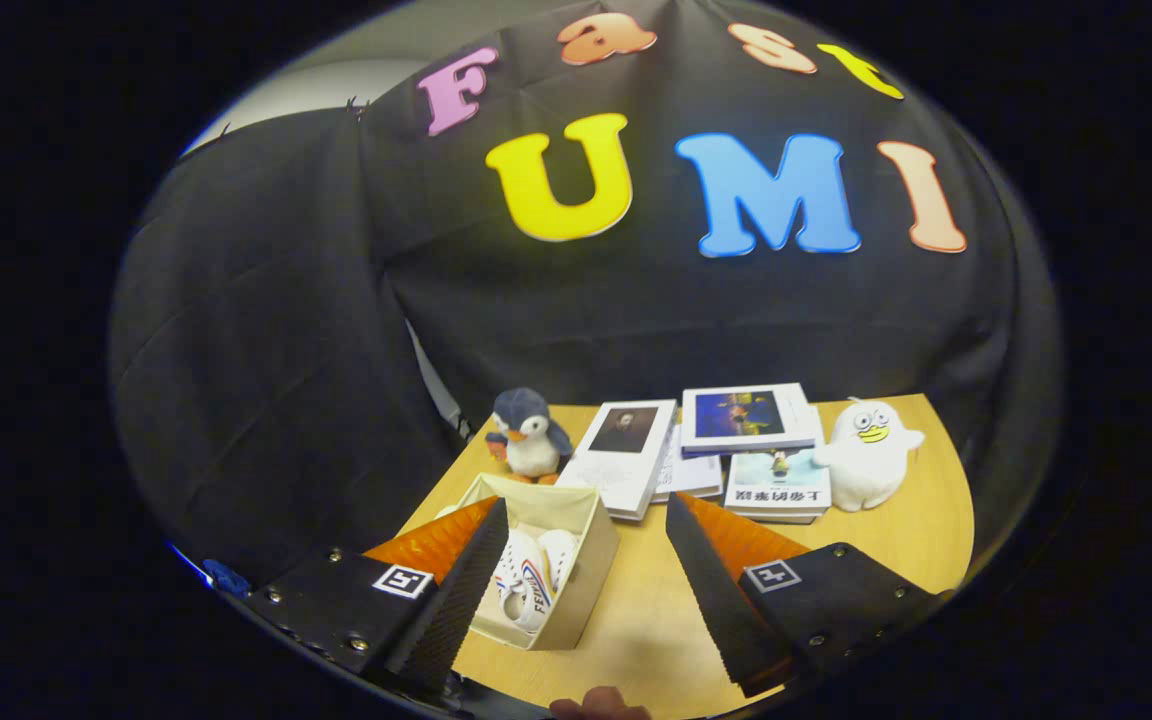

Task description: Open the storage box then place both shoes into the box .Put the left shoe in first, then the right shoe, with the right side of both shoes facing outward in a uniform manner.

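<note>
Looks like both shoes (528, 585) already sit in the open storage box (591, 560) on the counter (636, 620), so just lift the wide-open, empty tool (581, 560) straight up without bumping it.

The box (576, 560) sits on the table (916, 540) with a shoe (526, 585) inside. Behind it a penguin toy (531, 435), books (746, 420) and a duck toy (871, 450) stand in a row, left to right.

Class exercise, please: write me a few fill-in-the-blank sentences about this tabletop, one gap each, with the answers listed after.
1. The gripper has its jaws ____, holding nothing.
2. The white shoes lie inside the ____.
3. The toy penguin stands just beyond the box, beside the ____.
4. The white toy duck sits on the wooden ____.

Answers: open; box; books; table
</note>
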`<state>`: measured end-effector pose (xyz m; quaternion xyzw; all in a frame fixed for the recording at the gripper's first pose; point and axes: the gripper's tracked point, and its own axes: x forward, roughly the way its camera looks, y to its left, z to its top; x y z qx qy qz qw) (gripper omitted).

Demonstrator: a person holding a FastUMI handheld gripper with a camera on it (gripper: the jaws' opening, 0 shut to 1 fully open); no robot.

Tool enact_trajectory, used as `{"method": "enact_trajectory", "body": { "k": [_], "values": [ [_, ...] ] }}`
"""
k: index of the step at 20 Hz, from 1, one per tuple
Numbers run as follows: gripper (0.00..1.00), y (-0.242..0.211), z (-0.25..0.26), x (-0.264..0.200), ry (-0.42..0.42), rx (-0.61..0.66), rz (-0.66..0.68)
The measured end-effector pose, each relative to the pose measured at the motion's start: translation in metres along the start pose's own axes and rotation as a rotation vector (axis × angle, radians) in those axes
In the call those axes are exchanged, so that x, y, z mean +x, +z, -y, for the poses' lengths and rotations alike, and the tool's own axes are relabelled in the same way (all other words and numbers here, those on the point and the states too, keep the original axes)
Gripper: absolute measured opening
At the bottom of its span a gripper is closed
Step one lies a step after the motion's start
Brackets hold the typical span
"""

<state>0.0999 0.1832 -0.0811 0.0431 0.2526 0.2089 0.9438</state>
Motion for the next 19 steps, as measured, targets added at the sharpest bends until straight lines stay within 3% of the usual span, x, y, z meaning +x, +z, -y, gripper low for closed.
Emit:
{"method": "enact_trajectory", "body": {
  "k": [11,19],
  "values": [
    [0.97,0.110,0.108,-0.142,-0.254,-0.077,0.493],
    [0.97,0.115,0.148,-0.171,-0.276,-0.098,0.532]
  ]
}}
